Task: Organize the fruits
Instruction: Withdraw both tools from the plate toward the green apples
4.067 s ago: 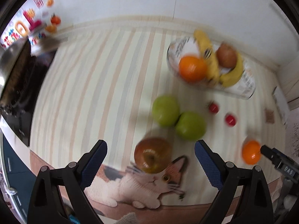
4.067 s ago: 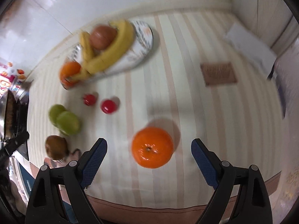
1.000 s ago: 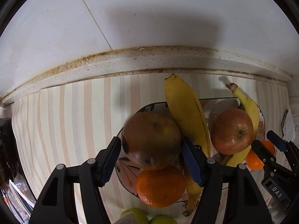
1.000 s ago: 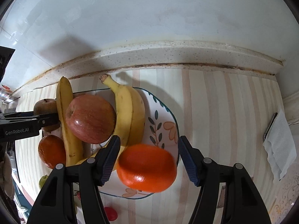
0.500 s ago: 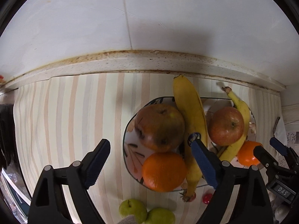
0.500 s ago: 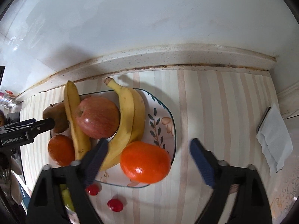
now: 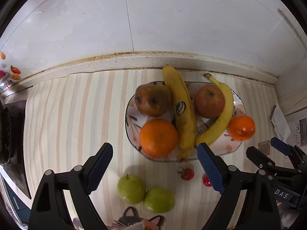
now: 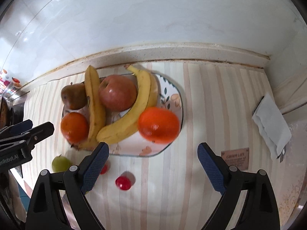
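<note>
Both tools hang above the striped cloth-covered surface (image 7: pixel 63 126) with their blue pads spread apart and nothing between them. Ahead of the left tool (image 7: pixel 154 169) sits the white leaf-patterned plate (image 7: pixel 237 145), crowded with a brown pear (image 7: pixel 152 99), red apple (image 7: pixel 210 100), two yellow bananas (image 7: pixel 181 113) and two oranges (image 7: pixel 158 137). One orange (image 8: pixel 159 124) lies at the plate's rim, just ahead of the right tool (image 8: pixel 153 169). Two green apples (image 7: pixel 145 194) and two small red fruits (image 8: pixel 123 183) lie loose below the plate. Bare cloth opens rightward toward a white folded napkin (image 8: pixel 271 124).
</note>
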